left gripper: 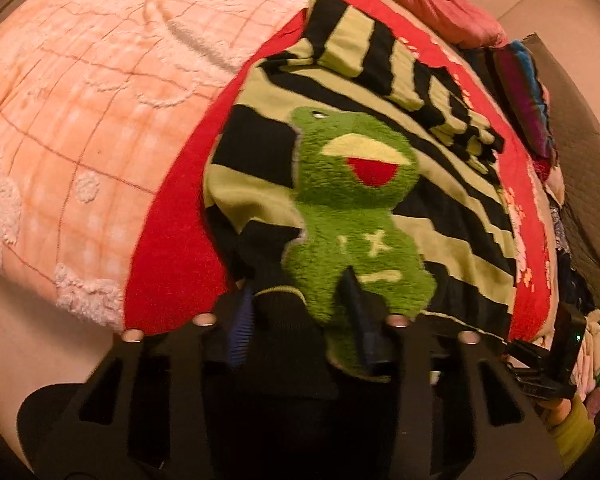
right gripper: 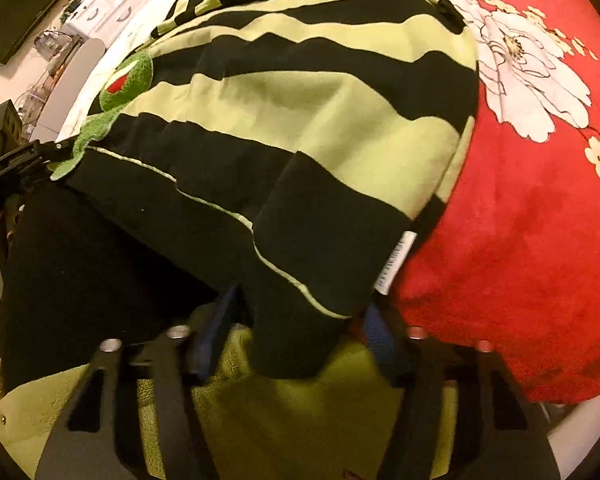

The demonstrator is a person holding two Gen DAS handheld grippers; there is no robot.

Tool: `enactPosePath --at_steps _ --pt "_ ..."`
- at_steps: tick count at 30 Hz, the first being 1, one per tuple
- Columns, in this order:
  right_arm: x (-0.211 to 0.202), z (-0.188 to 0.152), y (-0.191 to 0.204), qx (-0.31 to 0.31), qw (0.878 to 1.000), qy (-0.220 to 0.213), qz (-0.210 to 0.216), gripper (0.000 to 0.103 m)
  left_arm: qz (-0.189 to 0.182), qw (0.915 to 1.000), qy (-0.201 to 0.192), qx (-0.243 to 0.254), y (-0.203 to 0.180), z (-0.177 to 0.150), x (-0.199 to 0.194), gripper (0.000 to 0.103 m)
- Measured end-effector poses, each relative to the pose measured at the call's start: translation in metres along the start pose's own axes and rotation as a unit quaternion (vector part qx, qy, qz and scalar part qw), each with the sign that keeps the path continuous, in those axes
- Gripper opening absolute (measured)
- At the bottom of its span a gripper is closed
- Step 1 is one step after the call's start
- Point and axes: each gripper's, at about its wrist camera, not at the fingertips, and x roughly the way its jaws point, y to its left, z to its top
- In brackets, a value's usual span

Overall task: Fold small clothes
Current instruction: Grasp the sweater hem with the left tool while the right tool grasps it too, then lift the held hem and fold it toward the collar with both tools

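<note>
- My left gripper [left gripper: 300, 320] is nearly closed on the striped sweater [left gripper: 340, 128] hem; the thick frog patch [left gripper: 352, 208] may slip out.
- My right gripper [right gripper: 296, 332] is half open around the hem corner; I cannot tell if it pinches, so it may drop.

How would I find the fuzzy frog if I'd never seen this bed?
Start at the big red blanket spread on the bed, next to the pale pink one. On it lies a sweater with black and light green stripes. The frog is the fluffy, bright green patch on the sweater's front, with a red mouth, unlike the flat stripes around it.
</note>
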Motion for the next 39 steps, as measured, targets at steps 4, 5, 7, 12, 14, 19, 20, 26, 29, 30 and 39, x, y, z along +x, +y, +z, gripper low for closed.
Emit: enactPosePath --at_steps 4,5,7,12,14,19,20,26,29,30,39 --pt "-0.013 -0.001 -0.004 -0.002 1.000 -0.014 0.026 0.032 -0.006 0.9995 -0.017 0.025 -0.017 0.000 -0.007 0.013" --pt "-0.018 0.000 -0.004 -0.003 0.999 -0.021 0.038 0.028 -0.013 0.9993 -0.021 0.028 -0.021 0.001 -0.009 0.013" --pt "-0.028 0.002 -0.006 -0.001 0.998 -0.035 0.059 0.024 -0.020 0.9985 -0.033 0.038 -0.028 0.003 -0.016 0.012" --pt "-0.070 0.028 -0.017 0.021 0.987 -0.099 0.127 0.020 -0.036 0.9966 -0.063 0.039 -0.037 0.022 -0.030 0.011" --pt "-0.088 0.044 -0.021 0.028 0.981 -0.128 0.142 0.020 -0.047 0.9957 -0.074 0.032 -0.039 0.035 -0.034 0.011" --pt "-0.122 0.083 -0.041 0.049 0.968 -0.188 0.162 0.020 -0.069 0.9916 -0.108 0.017 -0.049 0.076 -0.041 0.011" --pt "-0.126 0.095 -0.047 0.055 0.965 -0.199 0.163 0.020 -0.070 0.9910 -0.113 0.014 -0.050 0.085 -0.041 0.011" --pt "-0.119 0.155 -0.074 0.101 0.958 -0.222 0.151 0.020 -0.070 0.9891 -0.129 -0.016 -0.060 0.143 -0.019 0.011" --pt "-0.102 0.181 -0.084 0.117 0.960 -0.220 0.131 0.020 -0.064 0.9879 -0.134 -0.044 -0.060 0.163 0.000 0.011" --pt "-0.098 0.187 -0.088 0.121 0.960 -0.220 0.126 0.020 -0.063 0.9872 -0.135 -0.057 -0.058 0.169 0.007 0.011" --pt "-0.063 0.204 -0.123 0.202 0.947 -0.218 0.120 0.055 -0.086 0.9696 -0.196 -0.118 -0.048 0.177 0.029 0.040"
